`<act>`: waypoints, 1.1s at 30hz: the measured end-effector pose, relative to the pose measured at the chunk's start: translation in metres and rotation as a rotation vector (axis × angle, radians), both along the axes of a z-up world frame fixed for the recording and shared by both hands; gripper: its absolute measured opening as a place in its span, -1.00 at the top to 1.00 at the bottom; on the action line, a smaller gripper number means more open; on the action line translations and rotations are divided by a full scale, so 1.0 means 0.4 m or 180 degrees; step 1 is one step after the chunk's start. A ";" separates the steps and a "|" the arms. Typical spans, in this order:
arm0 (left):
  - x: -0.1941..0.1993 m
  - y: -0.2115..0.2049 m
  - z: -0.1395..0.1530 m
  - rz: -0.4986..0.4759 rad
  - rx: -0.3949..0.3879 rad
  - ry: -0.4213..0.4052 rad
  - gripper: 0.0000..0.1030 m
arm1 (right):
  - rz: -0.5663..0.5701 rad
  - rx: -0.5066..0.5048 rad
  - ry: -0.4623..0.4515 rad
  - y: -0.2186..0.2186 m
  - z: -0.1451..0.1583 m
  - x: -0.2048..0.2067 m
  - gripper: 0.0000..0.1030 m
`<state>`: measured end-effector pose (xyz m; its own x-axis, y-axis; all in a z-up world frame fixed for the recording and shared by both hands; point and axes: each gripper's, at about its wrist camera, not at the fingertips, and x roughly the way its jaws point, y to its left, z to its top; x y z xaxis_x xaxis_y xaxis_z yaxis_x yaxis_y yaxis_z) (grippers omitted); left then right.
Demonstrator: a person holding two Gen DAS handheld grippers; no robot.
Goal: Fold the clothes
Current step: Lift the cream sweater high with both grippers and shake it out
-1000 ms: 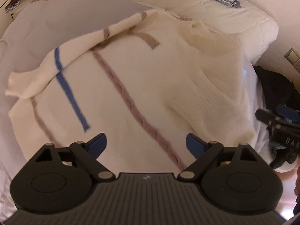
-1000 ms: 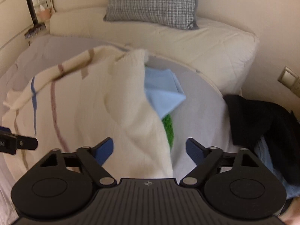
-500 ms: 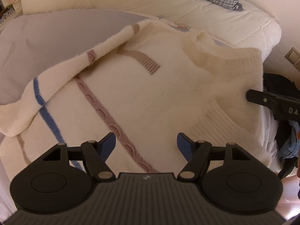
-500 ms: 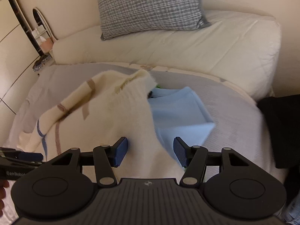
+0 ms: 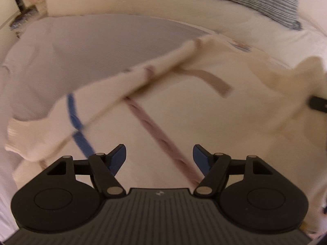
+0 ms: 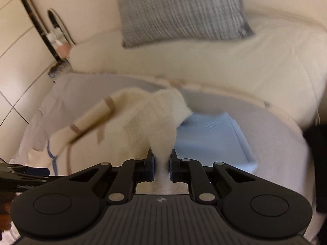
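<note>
Since the earlier frame, the right gripper (image 6: 161, 164) has been closed, and a bunched fold of the cream sweater (image 6: 161, 120) is now being pinched between its blue pads (image 6: 150, 163). The sweater (image 5: 184, 122) is being spread over the grey bed sheet (image 5: 102, 47), its blue stripe (image 5: 76, 120) running toward 9 o'clock and its mauve stripe (image 5: 155, 128) toward 6 o'clock in the left wrist view. The left gripper (image 5: 159, 157) is being held just above the knit with its jaws apart and nothing between them. A folded light-blue garment (image 6: 216, 140) is lying at 3 o'clock of the pinched fold, partly covered by it. A grey checked pillow (image 6: 179, 10) is resting at 12 o'clock on the cream cushion (image 6: 255, 61).
</note>
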<state>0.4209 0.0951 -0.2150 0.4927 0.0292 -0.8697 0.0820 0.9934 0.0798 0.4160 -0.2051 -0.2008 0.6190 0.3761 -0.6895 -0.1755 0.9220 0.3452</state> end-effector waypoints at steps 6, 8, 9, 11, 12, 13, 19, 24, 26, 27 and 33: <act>0.079 0.015 -0.032 -0.0118 0.0688 -0.0387 -0.47 | -0.0123 -0.0065 0.0278 -0.010 -0.046 0.013 0.71; 0.101 0.015 -0.045 -0.0230 0.0930 -0.0530 -0.62 | -0.0147 0.0037 0.0341 -0.023 -0.048 0.023 0.68; 0.112 0.012 -0.056 -0.0325 0.1063 -0.0590 -0.72 | -0.0136 0.0027 0.0354 -0.024 -0.048 0.026 0.66; 0.136 0.004 -0.096 -0.0532 0.1298 -0.0560 -0.72 | -0.0138 -0.0014 0.0354 -0.025 -0.049 0.029 0.40; 0.147 -0.001 -0.121 -0.0640 0.1408 -0.0509 -0.38 | -0.0146 -0.0041 0.0345 -0.025 -0.051 0.029 0.21; 0.157 -0.003 -0.141 -0.0701 0.1486 -0.0452 0.28 | -0.0154 -0.0063 0.0337 -0.025 -0.052 0.028 0.19; 0.079 0.044 -0.079 -0.0216 0.1358 -0.0650 0.82 | 0.0061 -0.0238 0.0025 -0.001 -0.010 -0.012 0.79; -0.097 0.161 0.114 0.0521 0.1047 -0.0983 0.81 | 0.0233 -0.0418 -0.0401 0.042 0.074 -0.091 0.80; -0.202 0.228 0.206 0.0887 0.0964 -0.1134 0.81 | 0.0292 -0.0357 -0.0492 0.049 0.110 -0.121 0.80; -0.259 0.262 0.253 0.1077 0.0936 -0.1210 0.81 | 0.0337 -0.0340 -0.0546 0.054 0.131 -0.138 0.80; -0.647 0.406 0.498 0.1722 0.0914 -0.1622 0.81 | 0.0583 -0.0738 -0.1007 0.137 0.246 -0.281 0.78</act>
<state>0.1620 0.2576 -0.0159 0.6812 0.5668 -0.4634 -0.5215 0.8199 0.2364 0.3034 -0.1502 -0.1024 0.7508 0.3569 -0.5558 -0.4073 0.9126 0.0357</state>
